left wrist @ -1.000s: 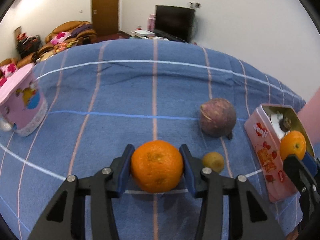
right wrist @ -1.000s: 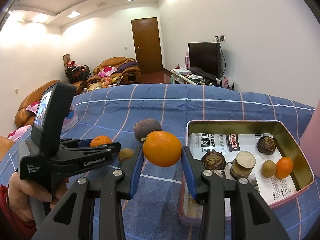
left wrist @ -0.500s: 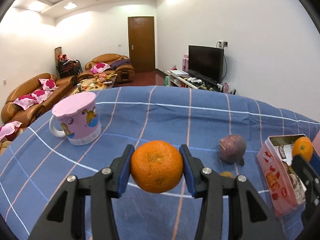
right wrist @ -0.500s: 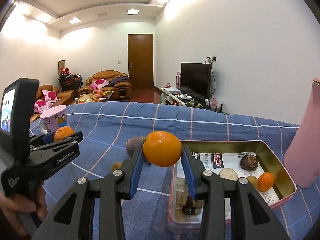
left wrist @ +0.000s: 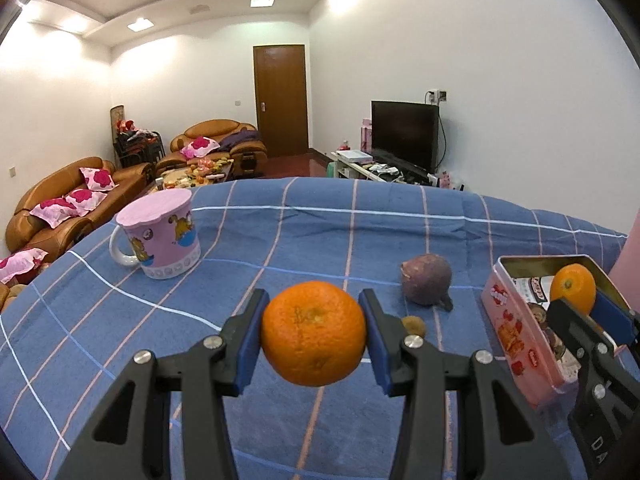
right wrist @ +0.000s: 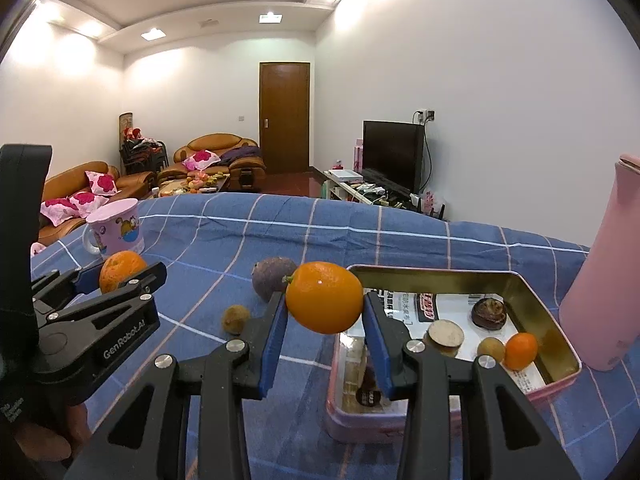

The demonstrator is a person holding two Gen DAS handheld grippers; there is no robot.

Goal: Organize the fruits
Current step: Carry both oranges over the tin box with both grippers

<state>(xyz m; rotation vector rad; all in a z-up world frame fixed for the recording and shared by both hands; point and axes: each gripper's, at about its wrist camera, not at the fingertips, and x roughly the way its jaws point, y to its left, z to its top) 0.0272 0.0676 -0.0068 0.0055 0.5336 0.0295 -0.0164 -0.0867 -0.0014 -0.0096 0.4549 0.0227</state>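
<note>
Left gripper (left wrist: 314, 340): the fingers are clenched on an orange (left wrist: 314, 334); both blue pads press its sides, and the fruit is lifted above the blue checked cloth (left wrist: 280, 240).
Right gripper (right wrist: 325, 322): the fingers grasp a second orange (right wrist: 324, 297), smaller and more oval, with a small green stem at its left end. It is held in the air over the near left corner of the tin (right wrist: 560, 332).
Tin: a pink open box with golden inner walls and printed paper on the bottom. It stands on the right part of the cloth.
Inside the tin: a small orange fruit (right wrist: 520, 351) near the right wall, a small brown fruit (right wrist: 491, 347) touching it, a dark round fruit (right wrist: 489, 312) further back, and a cut beige piece (right wrist: 445, 332).
On the cloth: a purple fruit (left wrist: 426, 279) and a small brown one (left wrist: 414, 325) lie between the two grippers, left of the tin.
Mug (left wrist: 160, 234): pink, with a lid, at the far left of the cloth.
Bottle (right wrist: 600, 276): pink and tall, just beside the right wall of the tin.
Hand (right wrist: 40, 440): partly seen under the left gripper, in the right wrist view.
</note>
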